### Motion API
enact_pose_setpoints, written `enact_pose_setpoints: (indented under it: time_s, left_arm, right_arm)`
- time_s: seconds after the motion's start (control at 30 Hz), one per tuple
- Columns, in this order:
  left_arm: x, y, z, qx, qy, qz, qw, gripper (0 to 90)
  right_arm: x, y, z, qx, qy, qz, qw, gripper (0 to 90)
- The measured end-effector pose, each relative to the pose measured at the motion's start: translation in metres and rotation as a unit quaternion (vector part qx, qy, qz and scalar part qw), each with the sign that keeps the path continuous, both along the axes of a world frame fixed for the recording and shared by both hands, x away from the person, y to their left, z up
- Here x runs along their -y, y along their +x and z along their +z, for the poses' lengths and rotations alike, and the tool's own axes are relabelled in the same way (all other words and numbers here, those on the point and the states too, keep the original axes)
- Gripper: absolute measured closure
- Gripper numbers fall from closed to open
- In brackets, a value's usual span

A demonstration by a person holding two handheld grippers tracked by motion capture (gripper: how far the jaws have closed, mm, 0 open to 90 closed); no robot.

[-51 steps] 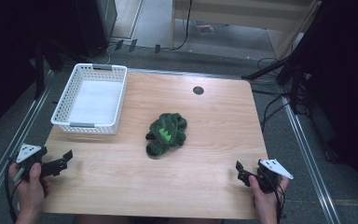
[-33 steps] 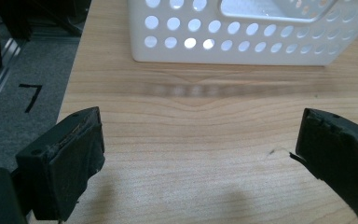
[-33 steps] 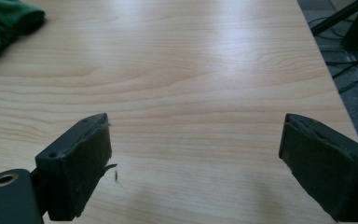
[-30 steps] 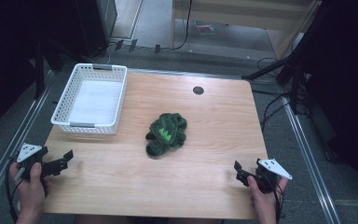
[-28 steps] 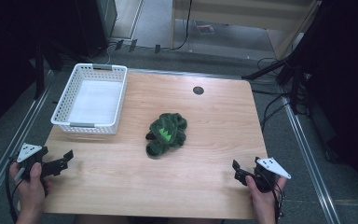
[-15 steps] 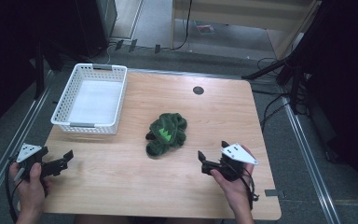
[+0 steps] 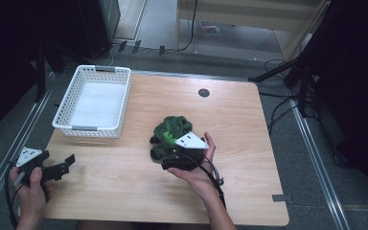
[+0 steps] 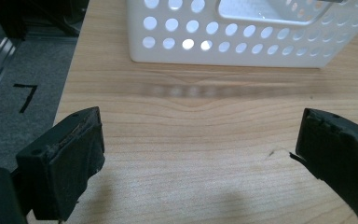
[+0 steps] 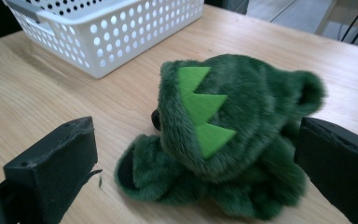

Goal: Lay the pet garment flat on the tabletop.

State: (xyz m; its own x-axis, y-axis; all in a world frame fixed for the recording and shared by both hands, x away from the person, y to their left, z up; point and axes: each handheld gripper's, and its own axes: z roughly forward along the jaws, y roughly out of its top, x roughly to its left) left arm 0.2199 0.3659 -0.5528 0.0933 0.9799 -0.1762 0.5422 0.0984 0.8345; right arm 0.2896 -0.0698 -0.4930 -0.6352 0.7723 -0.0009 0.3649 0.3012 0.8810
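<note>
Toy [image 7: 170, 132]: mid-counter, untouched, well right of basket [image 7: 95, 101] | right tongs [image 9: 200, 154]: spread wide, jaws flanking the toy, no grip yet | left tongs [image 8: 200, 154]: released, idle at near-left counter [image 7: 124, 191] edge, facing basket | progress: nothing lifted; likely the grab is next, basket empty.

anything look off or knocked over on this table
Nothing stands out. The green plush toy lies slumped on the wooden table, as soft toys do. The white basket sits upright and square near the far left corner. No spills or damage visible.
</note>
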Motion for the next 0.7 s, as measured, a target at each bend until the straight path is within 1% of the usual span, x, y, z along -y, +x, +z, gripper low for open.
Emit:
enact_pose_setpoints:
  time_s: [0.07,0.1,0.13,0.17,0.2,0.23,0.27,0.3,0.33,0.37,0.4,0.43,0.5,0.53,0.57,0.6,0.63,0.67,0.7]
  left_arm:
    - [0.000,0.000,0.000,-0.002,0.001,-0.001,1.0000,1.2]
    - [0.000,0.000,0.000,-0.002,0.002,-0.002,1.0000,1.2]
    - [0.000,0.000,0.000,-0.002,0.002,-0.002,1.0000,1.2]
    - [0.000,0.000,0.000,-0.002,0.002,-0.001,1.0000,1.2]
    - [0.000,0.000,0.000,-0.004,0.001,0.001,1.0000,1.2]
    - [-0.001,0.001,0.000,-0.005,0.000,0.005,1.0000,1.2]
    - [-0.001,0.001,0.000,-0.005,-0.001,0.006,1.0000,1.2]
    - [-0.002,0.001,0.000,-0.005,-0.001,0.008,1.0000,1.2]
    - [-0.002,0.000,0.000,-0.003,0.000,0.012,0.9999,1.2]
    - [-0.002,0.000,0.000,-0.003,0.000,0.012,0.9999,1.2]
    - [-0.001,0.000,0.000,0.000,0.001,0.014,0.9999,1.2]
    - [-0.002,-0.001,0.002,-0.001,0.005,0.011,0.9999,1.3]
    - [-0.001,-0.001,0.004,-0.003,0.009,0.008,0.9999,1.3]
    - [0.000,-0.002,0.010,0.003,0.012,0.008,0.9999,1.2]
    - [0.000,-0.002,0.010,0.003,0.012,0.008,0.9999,1.3]
    - [0.001,-0.003,0.015,0.010,0.005,0.007,0.9999,1.2]
    - [0.003,-0.003,0.021,0.016,0.003,0.003,0.9999,1.2]
    - [0.011,-0.004,0.032,0.029,0.001,-0.006,0.9996,1.2]
    - [0.011,-0.004,0.032,0.029,0.001,-0.006,0.9996,1.2]
  right_arm:
    - [-0.007,0.008,-0.006,-0.006,-0.011,-0.006,0.9999,0.0]
    - [-0.012,0.017,-0.015,-0.016,-0.020,-0.013,0.9996,0.0]
    - [-0.012,0.017,-0.015,-0.016,-0.020,-0.013,0.9996,0.0]
    - [-0.017,0.024,-0.028,-0.017,-0.050,-0.021,0.9984,1.0]
    - [-0.017,0.024,-0.028,-0.017,-0.050,-0.021,0.9984,1.0]
    - [-0.018,0.026,-0.032,-0.016,-0.059,-0.028,0.9978,2.7]
    - [-0.020,0.028,-0.039,-0.016,-0.071,-0.027,0.9970,4.5]
    - [-0.022,0.029,-0.042,-0.019,-0.078,-0.028,0.9964,7.0]
    - [-0.025,0.029,-0.047,-0.015,-0.097,-0.034,0.9946,18.5]
    - [-0.025,0.029,-0.047,-0.015,-0.097,-0.034,0.9946,18.5]
    - [-0.027,0.030,-0.048,-0.013,-0.110,-0.041,0.9931,22.7]
    - [-0.027,0.031,-0.049,-0.020,-0.113,-0.059,0.9916,40.9]
    - [-0.025,0.031,-0.050,-0.017,-0.114,-0.068,0.9910,57.0]
    - [-0.024,0.030,-0.051,-0.011,-0.111,-0.067,0.9915,67.3]
    - [-0.022,0.030,-0.052,-0.004,-0.107,-0.066,0.9921,74.1]
    - [-0.019,0.029,-0.052,-0.003,-0.093,-0.065,0.9935,78.6]
    - [-0.019,0.029,-0.052,-0.003,-0.093,-0.065,0.9935,78.6]
    - [-0.012,0.029,-0.049,-0.009,-0.065,-0.062,0.9959,83.4]
    - [-0.009,0.029,-0.046,-0.011,-0.057,-0.064,0.9962,84.2]
